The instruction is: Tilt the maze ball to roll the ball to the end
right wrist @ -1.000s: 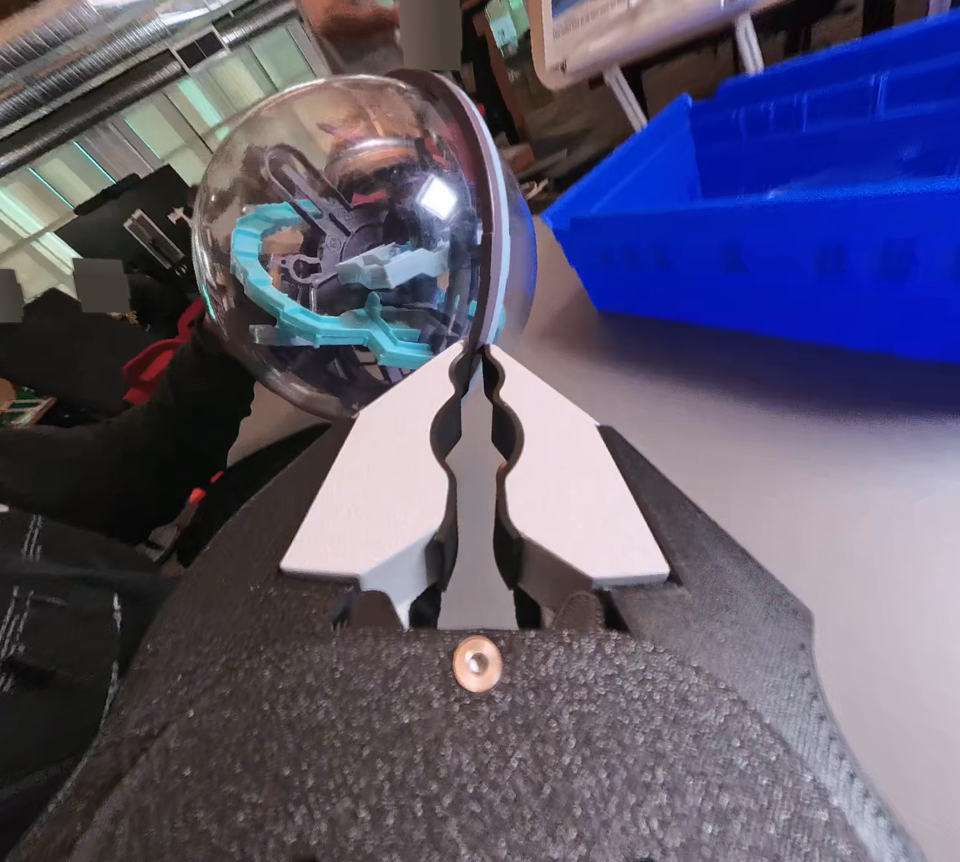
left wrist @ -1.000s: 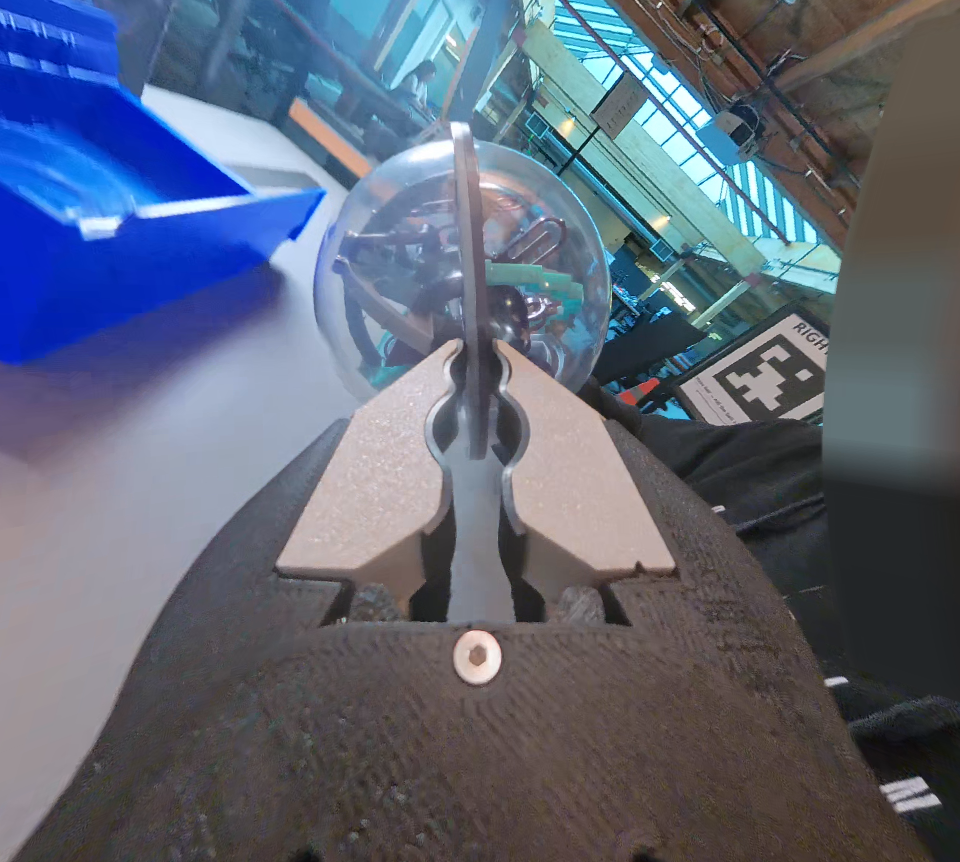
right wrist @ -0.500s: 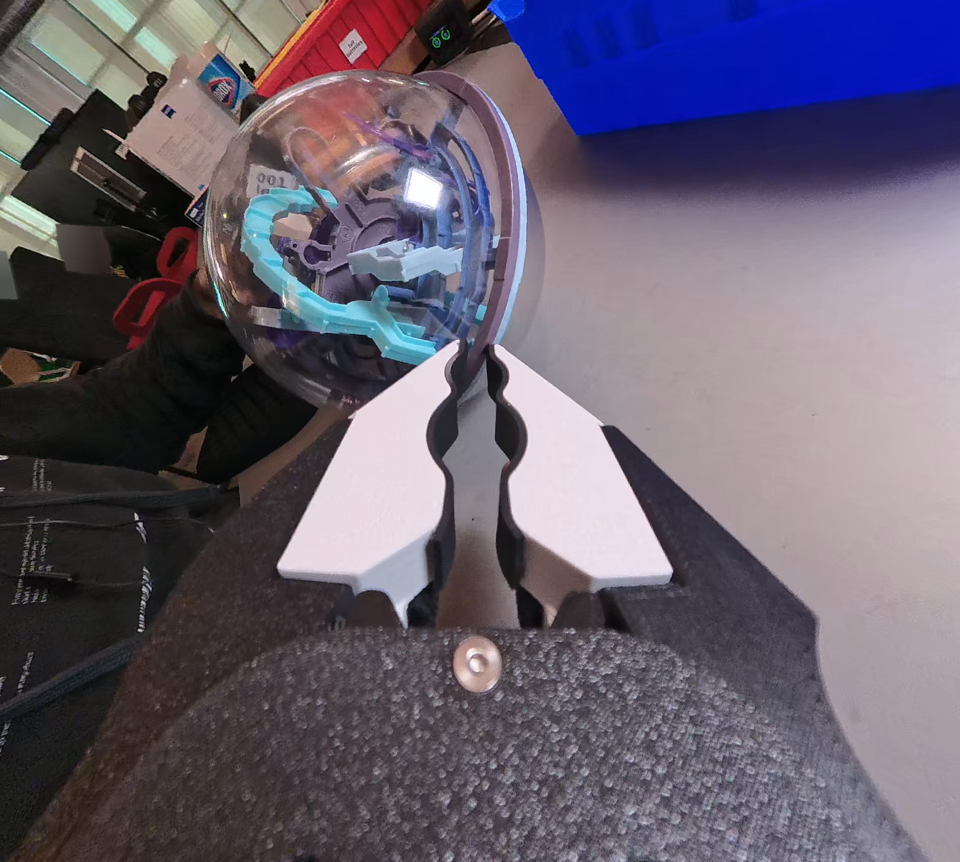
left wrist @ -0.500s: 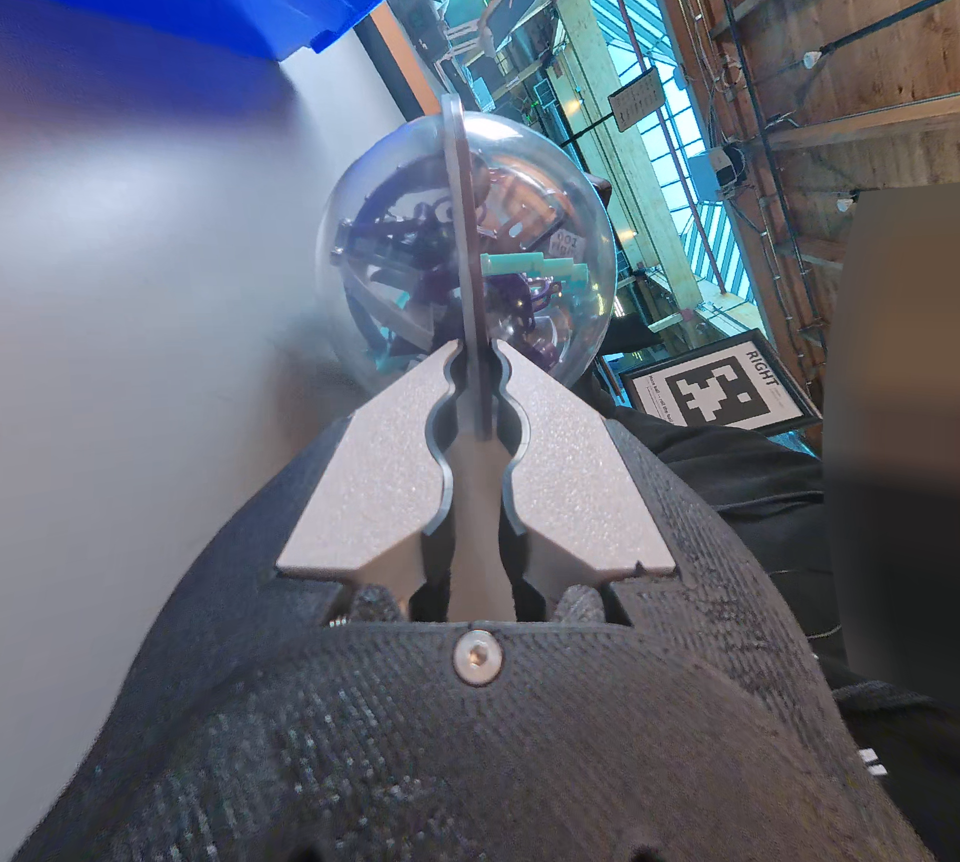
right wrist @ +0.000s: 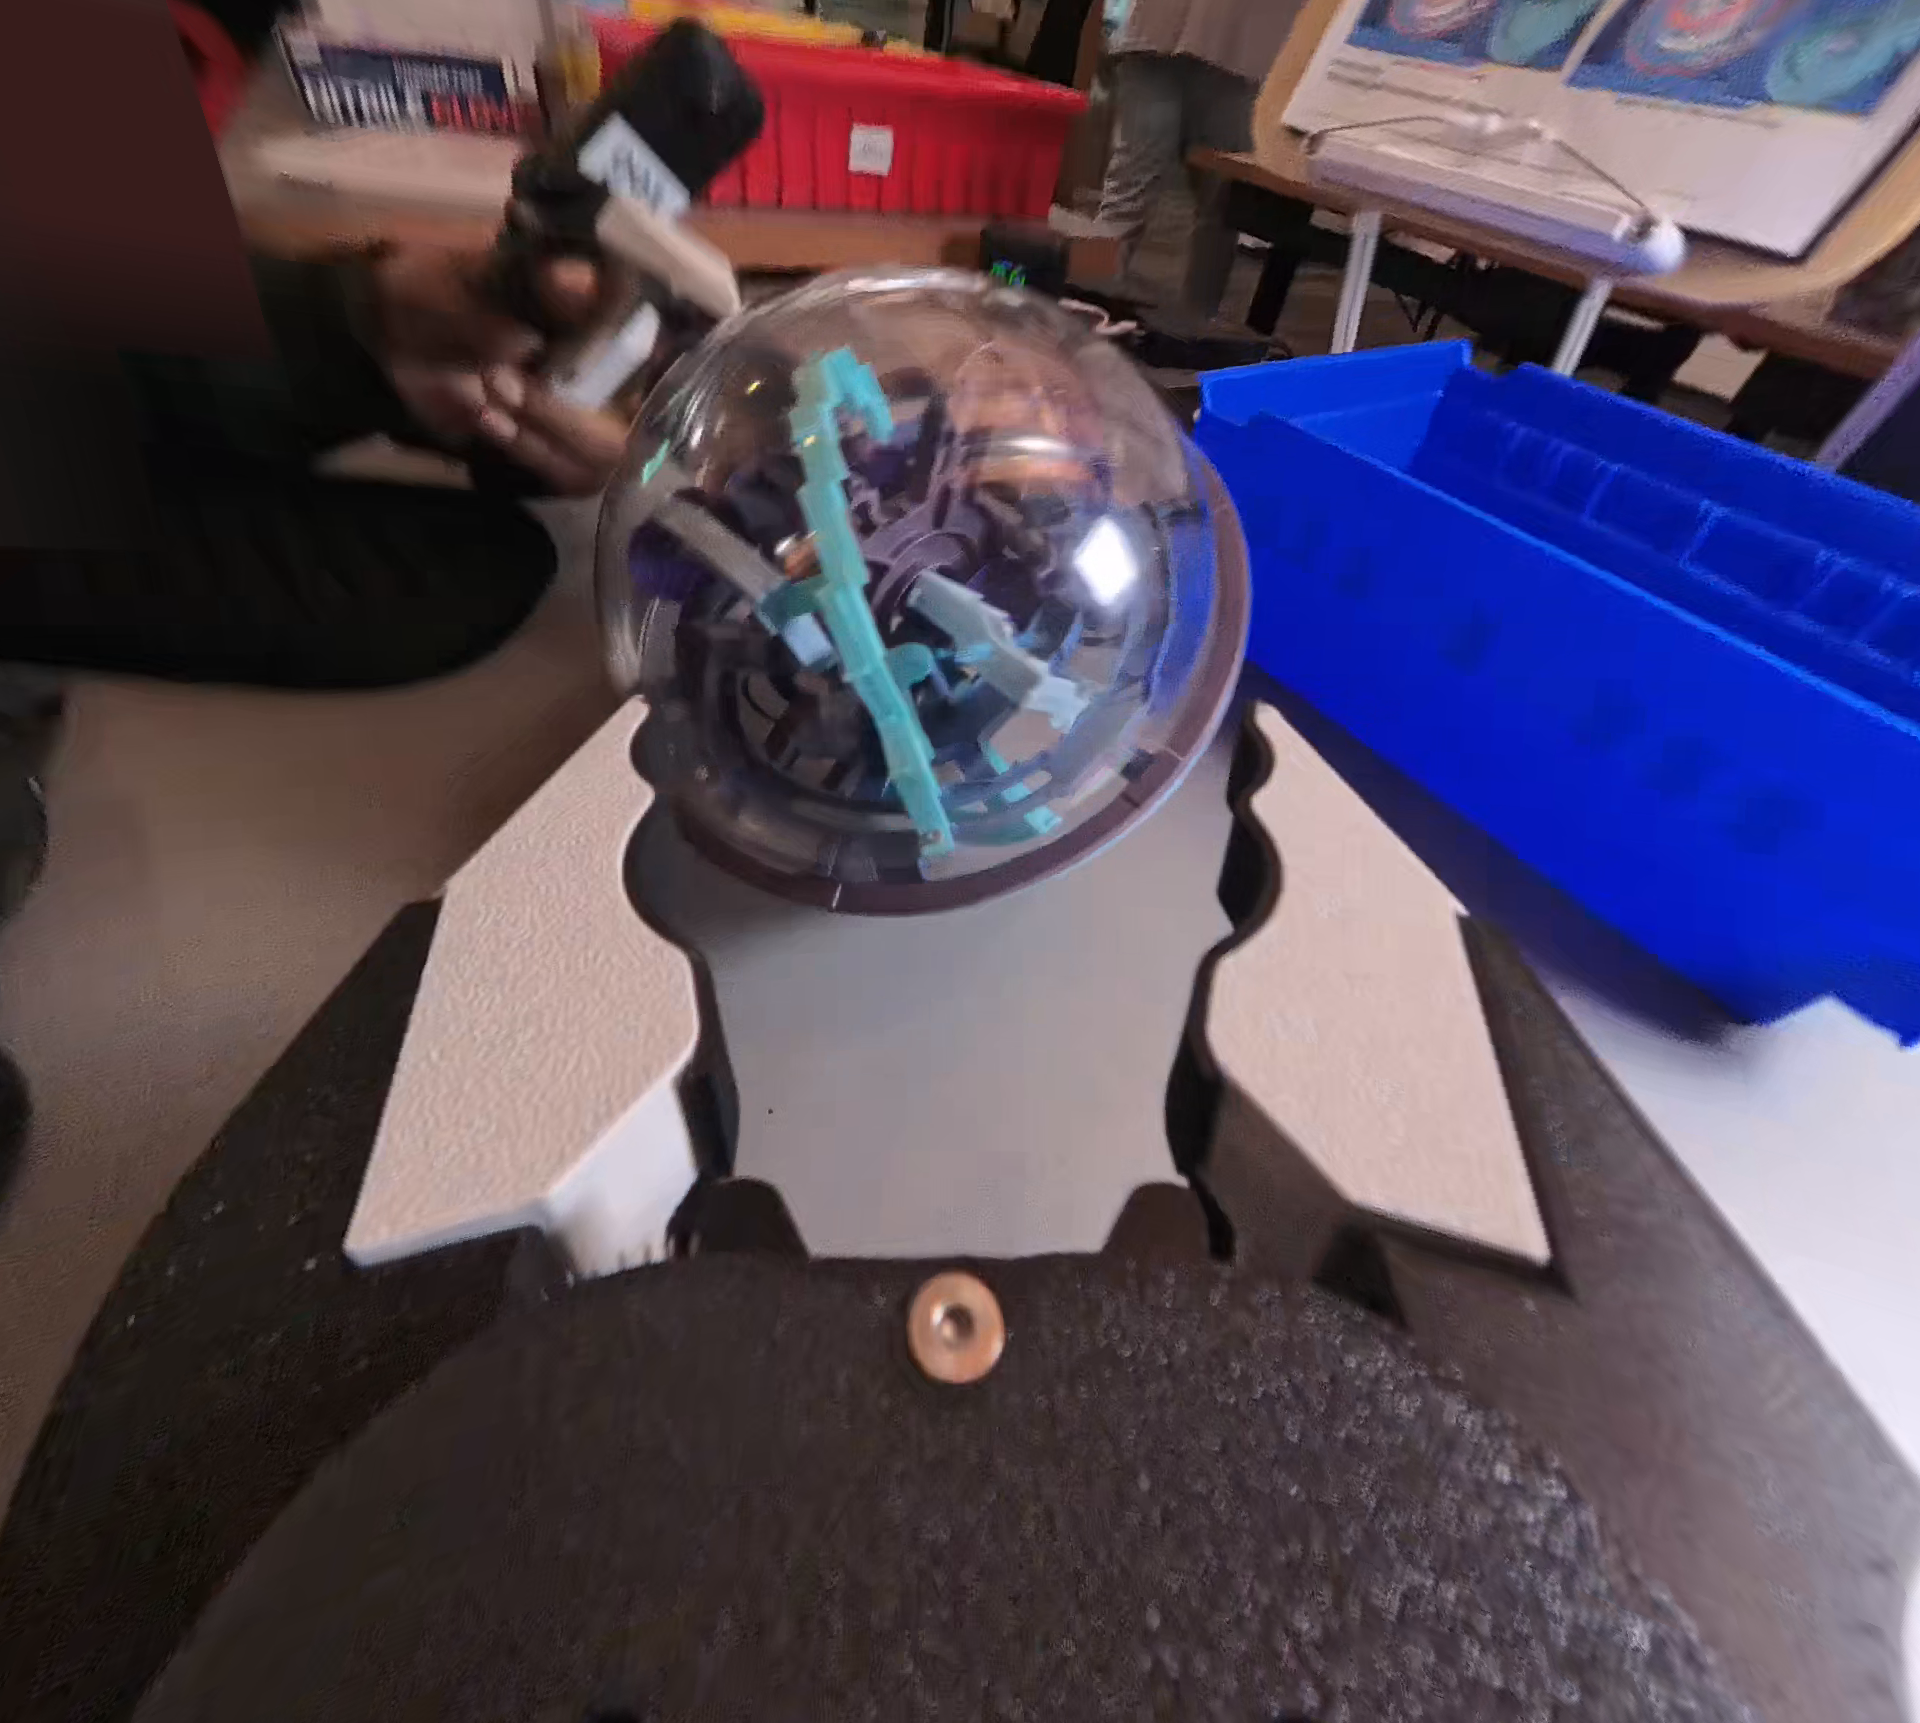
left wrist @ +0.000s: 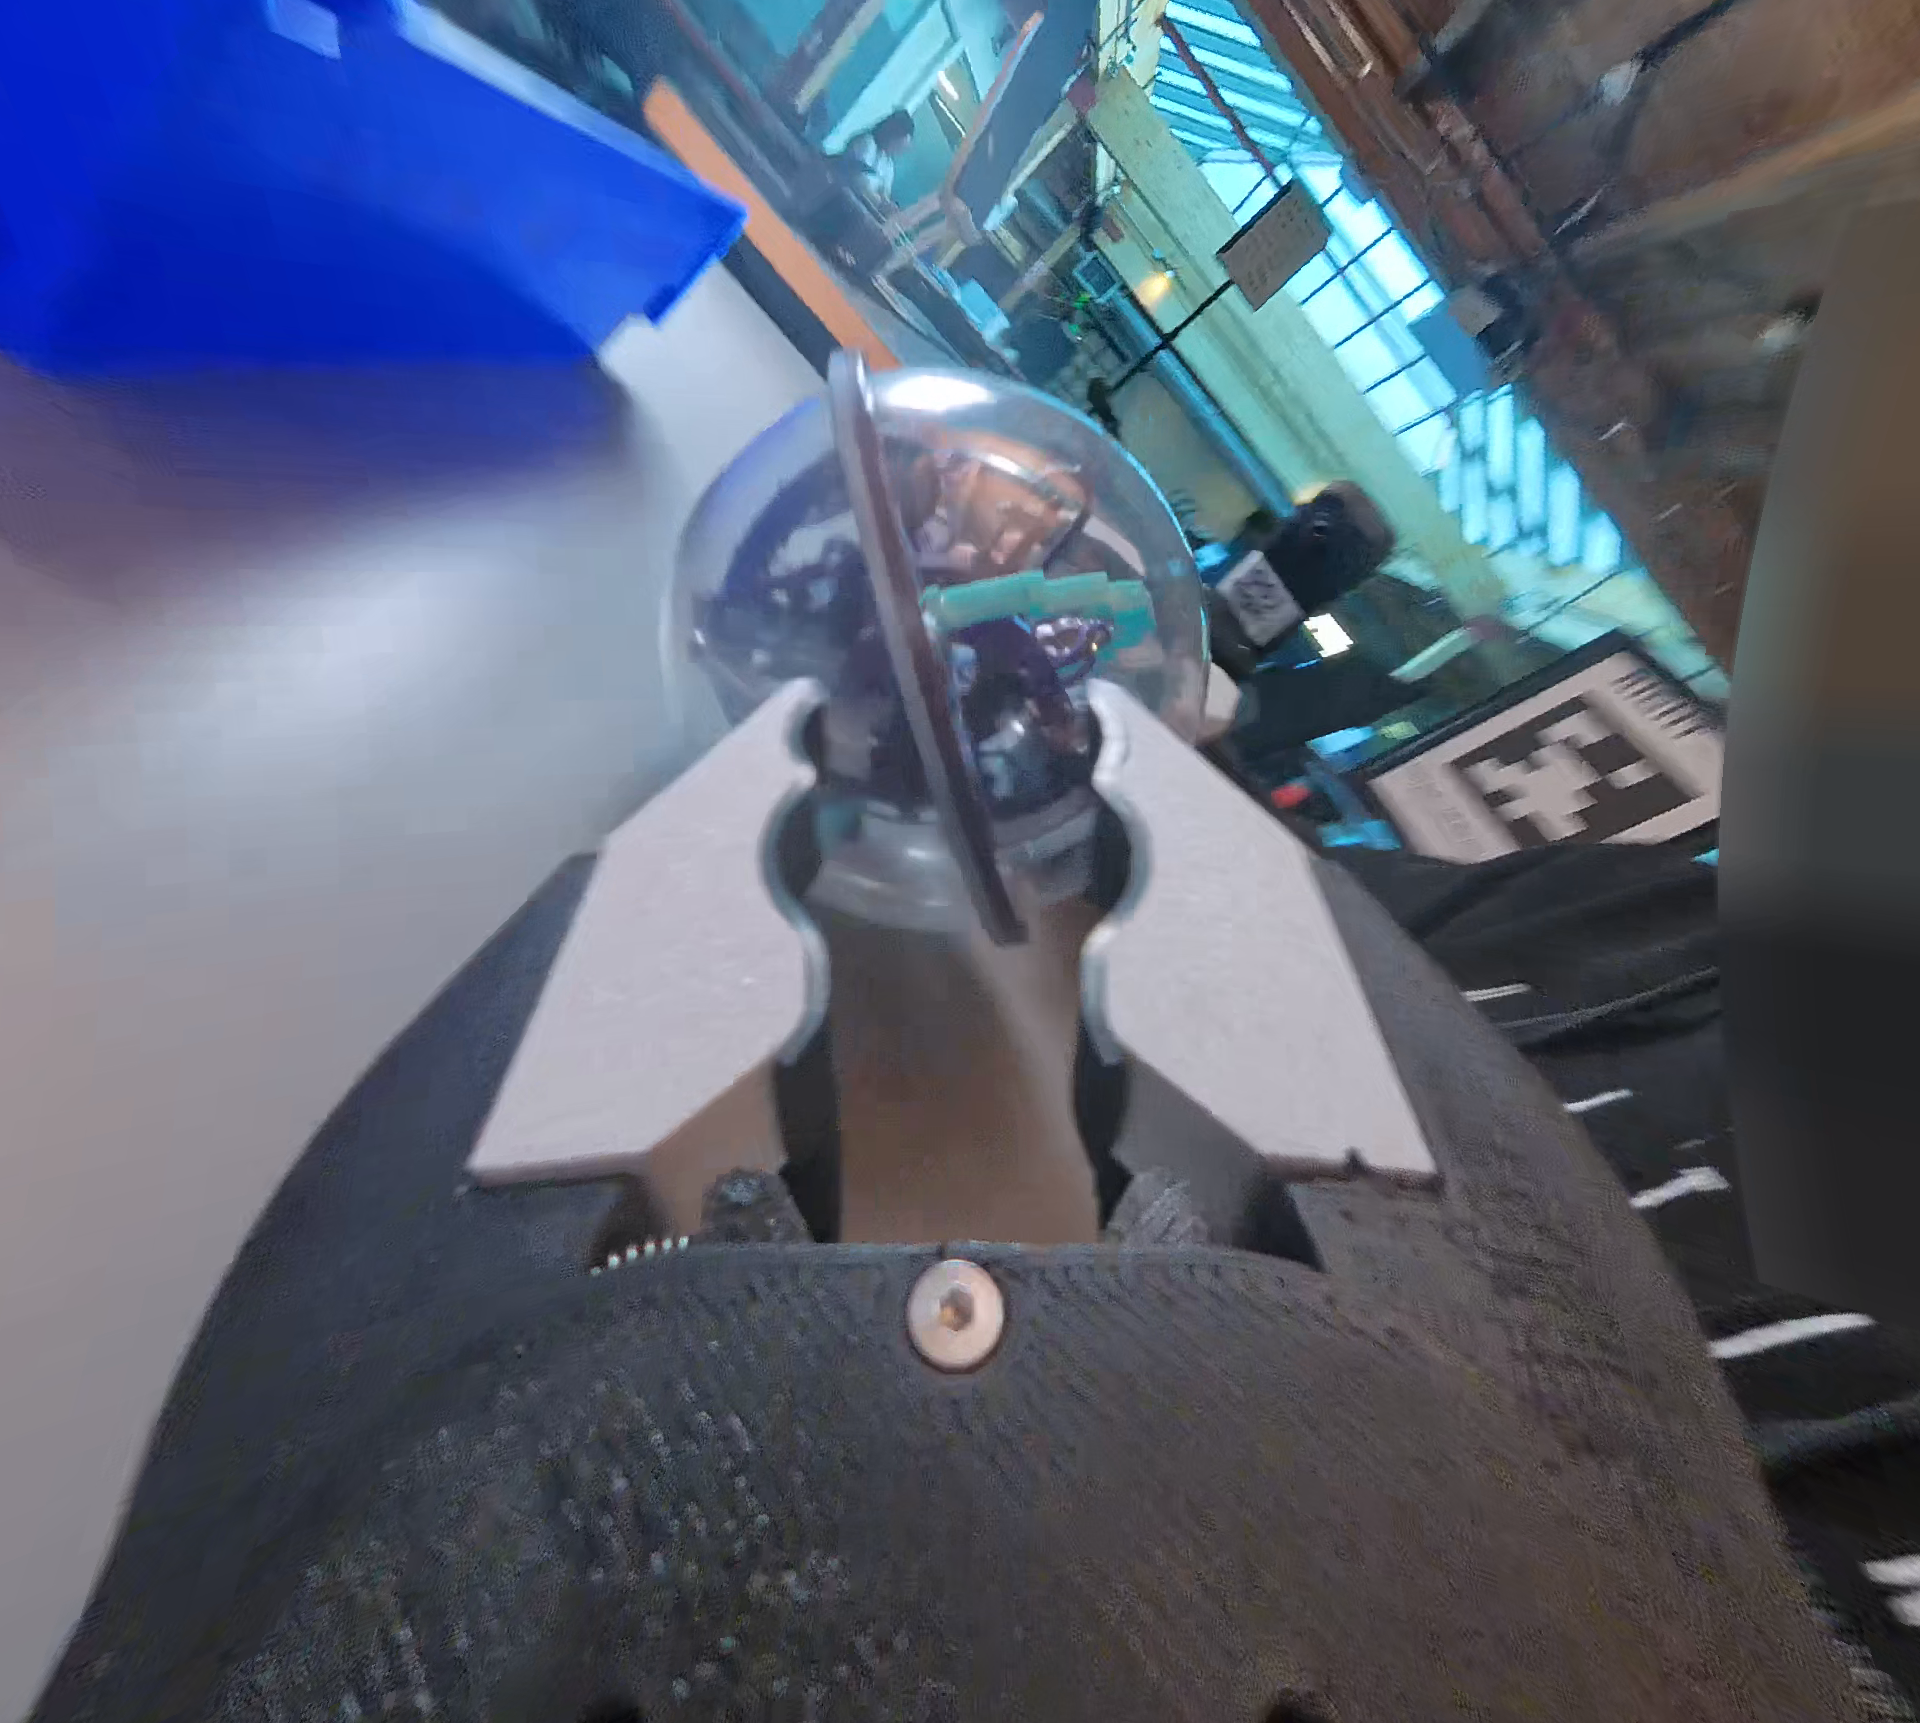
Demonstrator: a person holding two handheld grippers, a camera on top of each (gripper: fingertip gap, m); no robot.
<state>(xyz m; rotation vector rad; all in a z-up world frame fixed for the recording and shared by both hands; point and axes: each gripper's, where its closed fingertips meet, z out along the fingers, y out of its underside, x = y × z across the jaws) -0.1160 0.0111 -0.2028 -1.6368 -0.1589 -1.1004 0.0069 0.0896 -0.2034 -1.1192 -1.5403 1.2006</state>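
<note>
Both grippers have let go of the dark rim; the left gripper [left wrist: 951, 738] and right gripper [right wrist: 940, 738] gape, holding nothing; the clear plastic maze ball with teal tracks [right wrist: 914, 593] sits on the grey table [right wrist: 966, 1081] beside the blue plastic bin [right wrist: 1579, 634]; light, rigid, slippery, best pinched by its rim.

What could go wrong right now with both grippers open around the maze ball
1. Both the left gripper and the right gripper have their jaws spread, so nothing grips the maze ball; it could roll across the grey table.
2. A loose sphere may turn and send its small inner ball off the teal track, losing progress.
3. The blue bin sits close beside it, so a roll that way could knock against its wall.
</note>
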